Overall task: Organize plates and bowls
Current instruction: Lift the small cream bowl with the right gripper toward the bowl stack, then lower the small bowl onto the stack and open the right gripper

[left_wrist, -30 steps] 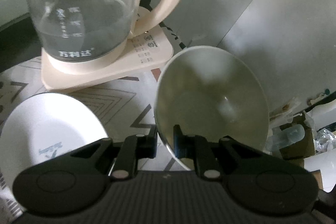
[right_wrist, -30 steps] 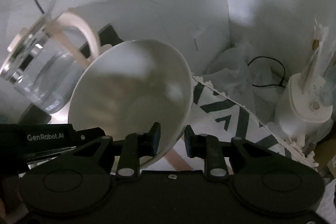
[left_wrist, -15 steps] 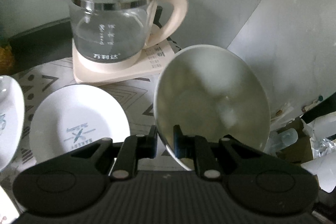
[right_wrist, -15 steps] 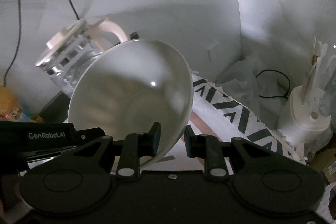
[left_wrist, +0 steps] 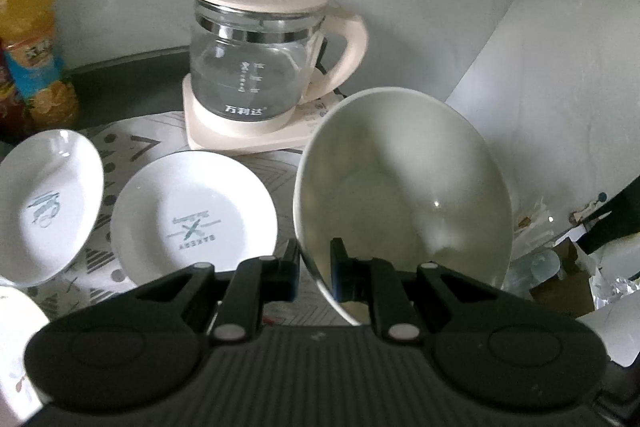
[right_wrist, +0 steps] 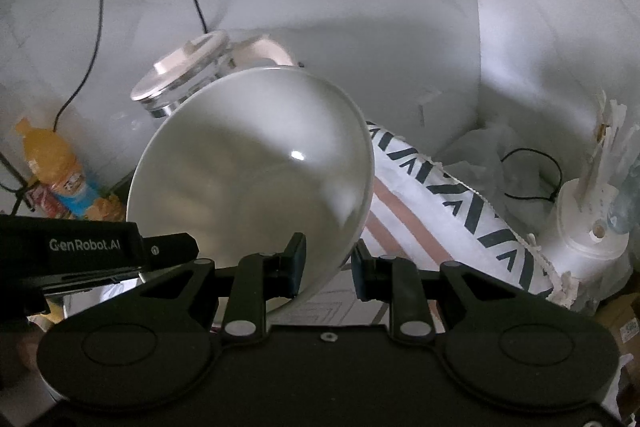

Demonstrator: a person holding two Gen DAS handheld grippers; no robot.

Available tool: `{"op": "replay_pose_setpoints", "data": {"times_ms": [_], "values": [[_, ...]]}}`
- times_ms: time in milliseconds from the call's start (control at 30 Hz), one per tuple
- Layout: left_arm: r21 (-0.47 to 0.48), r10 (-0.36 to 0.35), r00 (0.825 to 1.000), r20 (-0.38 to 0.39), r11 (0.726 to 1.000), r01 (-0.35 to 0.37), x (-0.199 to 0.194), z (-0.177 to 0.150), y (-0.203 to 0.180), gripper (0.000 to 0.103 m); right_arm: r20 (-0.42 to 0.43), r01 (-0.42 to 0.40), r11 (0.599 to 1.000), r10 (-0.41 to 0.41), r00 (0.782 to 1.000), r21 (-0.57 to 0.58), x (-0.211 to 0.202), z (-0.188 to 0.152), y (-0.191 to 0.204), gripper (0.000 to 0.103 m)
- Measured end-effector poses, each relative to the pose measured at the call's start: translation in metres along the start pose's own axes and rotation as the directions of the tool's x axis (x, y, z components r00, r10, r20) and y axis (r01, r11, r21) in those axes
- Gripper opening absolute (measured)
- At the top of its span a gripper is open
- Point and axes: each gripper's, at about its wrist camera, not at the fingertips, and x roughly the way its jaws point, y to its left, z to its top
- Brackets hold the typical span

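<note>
My left gripper (left_wrist: 314, 269) is shut on the left rim of a white bowl (left_wrist: 404, 195) and holds it tilted in the air. My right gripper (right_wrist: 327, 269) is shut on the right rim of the same white bowl (right_wrist: 248, 179); the left gripper's body (right_wrist: 84, 247) shows at its left. Below, on the patterned cloth (left_wrist: 120, 143), lie a white plate with a bakery print (left_wrist: 194, 217) and a second white plate (left_wrist: 44, 203) to its left. A third white dish edge (left_wrist: 16, 323) shows at the lower left.
A glass kettle with a cream lid and base (left_wrist: 260, 67) stands behind the plates near the wall. An orange drink bottle (left_wrist: 28, 39) stands at the far left. A rolled patterned cloth (right_wrist: 452, 203) and a white stand (right_wrist: 592, 219) lie to the right, with clutter (left_wrist: 560, 267) beyond the counter edge.
Both grippers have lifted and pulled back with the bowl. The kettle now looks farther and lower, and the plates on the cloth have come into view.
</note>
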Motion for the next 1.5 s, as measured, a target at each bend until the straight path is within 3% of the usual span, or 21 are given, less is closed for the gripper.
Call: {"op": "replay_pose_setpoints", "data": {"times_ms": [467, 933, 1500], "values": [[-0.075, 0.060, 0.998, 0.031, 0.995, -0.058, -0.045, -0.033, 0.027, 0.014, -0.014, -0.079, 0.994, 0.078, 0.997, -0.072, -0.025, -0.030, 0.026, 0.024], [-0.157, 0.115, 0.992, 0.046, 0.982, -0.106, -0.079, -0.072, 0.061, 0.014, -0.085, -0.155, 0.980, 0.145, 0.986, -0.122, -0.045, -0.054, 0.042, 0.024], [-0.204, 0.139, 0.989, -0.056, 0.968, -0.147, -0.063, -0.112, 0.080, 0.017, -0.140, -0.132, 0.977, 0.108, 0.984, -0.170, -0.035, -0.087, 0.050, 0.026]]}}
